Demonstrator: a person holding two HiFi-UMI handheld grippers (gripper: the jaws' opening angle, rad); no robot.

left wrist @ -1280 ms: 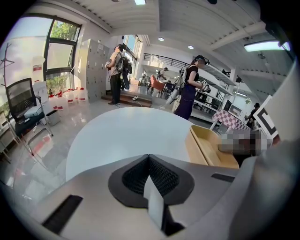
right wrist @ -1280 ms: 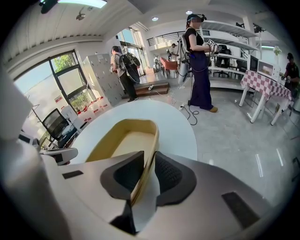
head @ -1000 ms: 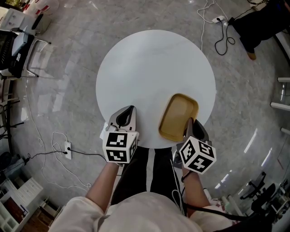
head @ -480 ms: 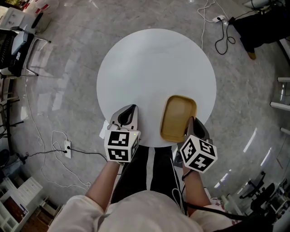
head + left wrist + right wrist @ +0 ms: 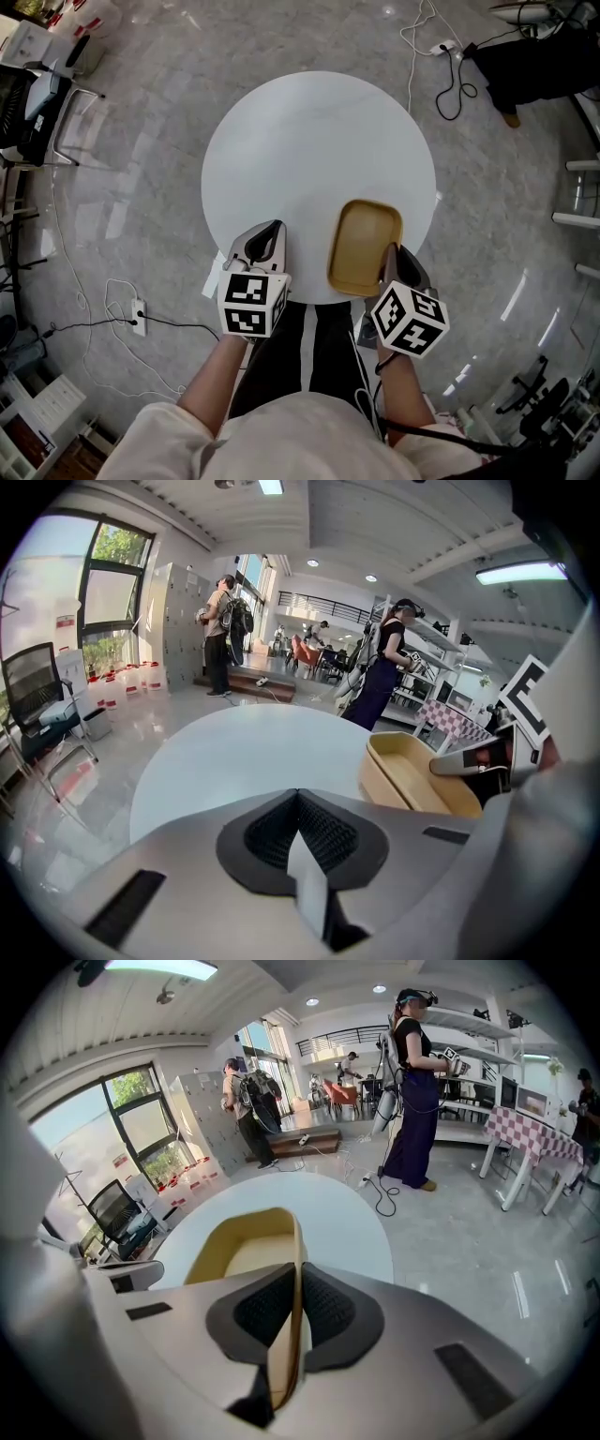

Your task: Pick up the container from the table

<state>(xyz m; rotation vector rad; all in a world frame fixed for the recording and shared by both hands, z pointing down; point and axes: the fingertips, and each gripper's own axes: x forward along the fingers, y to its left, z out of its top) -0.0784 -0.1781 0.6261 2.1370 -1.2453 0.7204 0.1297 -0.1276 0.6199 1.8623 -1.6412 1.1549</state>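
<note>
Smooth tan oblong container (image 5: 364, 242) sits on round white surface (image 5: 309, 150), right claw (image 5: 294, 1274) pinching its wall; left claw (image 5: 298, 801) clamps white strip (image 5: 309, 892).

Head view: I rate it bright, evenly lit from above, shadows faint. White table (image 5: 309, 141) top is near blown-out. Polished floor (image 5: 131, 187) carries streaky glare, esp. lower right. Heavy barrel distortion, edges bend.

Left gripper view: fisheye w/ black vignette at the corners. Window (image 5: 112, 583) at left is overexposed, ceiling strip light (image 5: 525, 572) flares. Left gripper (image 5: 298, 794) shell goes soft nearest the lens.

Right gripper view: same fisheye and vignette. Ceiling lamp (image 5: 159, 967) is clipped at top left, light streaks reflect on the floor at right. Bkgd reads sharp, near foreground soft.
</note>
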